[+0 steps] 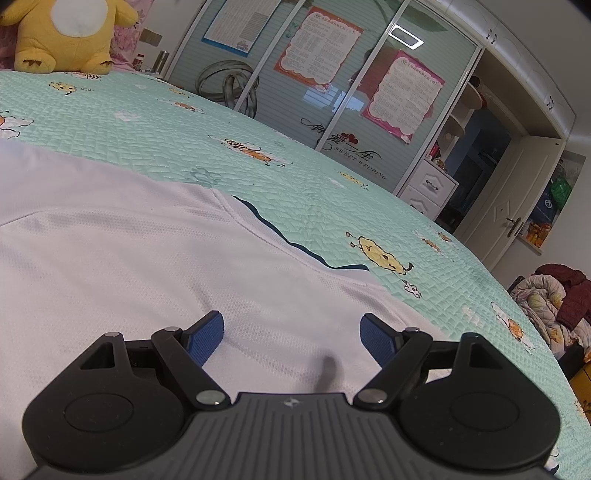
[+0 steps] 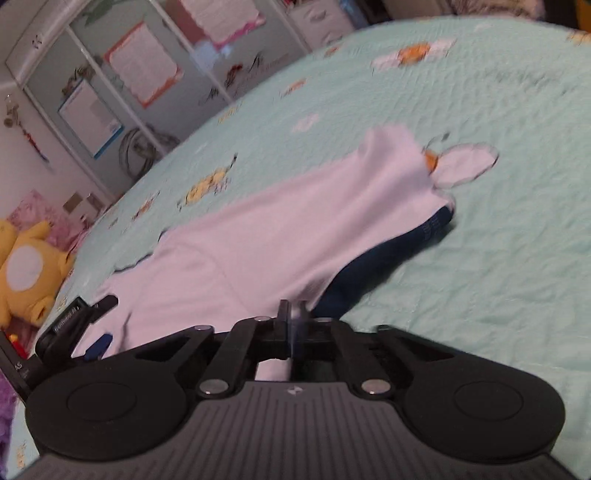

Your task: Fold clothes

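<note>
A white mesh shirt with a dark blue lining (image 1: 140, 251) lies spread on a bed with a mint green quilted cover with little yellow cartoon pictures (image 1: 155, 122).

The left gripper (image 1: 291, 338) sits low over the white shirt. Its two blue pads (image 1: 207, 339) are far apart, and only flat white cloth shows between them. It holds nothing.

The right gripper (image 2: 291, 321) has its jaws very close together. A bit of the white shirt is squeezed between them, and more white cloth shows just behind the jaws. From there the shirt (image 2: 280, 229) stretches away across the bed, and the dark blue inside shows along one lifted edge (image 2: 376, 266). This picture is blurry.

A big yellow soft toy with a white tummy (image 1: 70, 33) sits at the far end of the bed. Behind the bed stands a wardrobe with shiny sliding doors (image 1: 325, 74), and paper posters with pink and orange borders (image 1: 317, 44) are stuck on the doors.
</note>
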The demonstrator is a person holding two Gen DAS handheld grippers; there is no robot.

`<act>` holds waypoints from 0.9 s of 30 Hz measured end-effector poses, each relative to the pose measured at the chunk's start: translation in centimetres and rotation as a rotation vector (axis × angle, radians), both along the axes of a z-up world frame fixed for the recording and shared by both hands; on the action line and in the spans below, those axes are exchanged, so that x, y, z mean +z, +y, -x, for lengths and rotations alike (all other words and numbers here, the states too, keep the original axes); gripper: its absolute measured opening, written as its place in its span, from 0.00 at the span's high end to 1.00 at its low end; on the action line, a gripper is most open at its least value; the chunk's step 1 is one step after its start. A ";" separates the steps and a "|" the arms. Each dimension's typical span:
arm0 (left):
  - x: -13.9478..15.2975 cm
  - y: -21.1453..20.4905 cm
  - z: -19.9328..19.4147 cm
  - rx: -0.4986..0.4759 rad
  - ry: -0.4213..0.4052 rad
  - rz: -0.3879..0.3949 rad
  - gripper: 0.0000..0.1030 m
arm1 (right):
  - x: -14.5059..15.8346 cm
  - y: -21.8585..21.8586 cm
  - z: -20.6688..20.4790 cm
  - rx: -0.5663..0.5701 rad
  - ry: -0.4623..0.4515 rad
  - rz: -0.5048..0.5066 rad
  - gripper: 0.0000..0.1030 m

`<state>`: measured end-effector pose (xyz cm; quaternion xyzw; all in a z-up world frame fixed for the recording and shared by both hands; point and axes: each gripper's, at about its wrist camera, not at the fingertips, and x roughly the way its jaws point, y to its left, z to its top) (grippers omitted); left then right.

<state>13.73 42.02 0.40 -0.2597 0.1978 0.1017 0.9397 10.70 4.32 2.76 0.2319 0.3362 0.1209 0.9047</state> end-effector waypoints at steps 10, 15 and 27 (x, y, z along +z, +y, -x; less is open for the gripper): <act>0.0 -0.2 0.1 0.001 0.003 -0.006 0.18 | -0.4 3.6 0.4 0.136 0.065 0.035 0.94; 0.0 -0.3 0.0 0.001 0.007 -0.012 0.18 | 0.9 5.7 1.2 0.133 -0.011 0.263 0.82; 0.3 -0.6 -0.2 0.004 0.020 -0.033 0.18 | -1.2 13.7 1.6 0.364 -0.172 0.549 0.50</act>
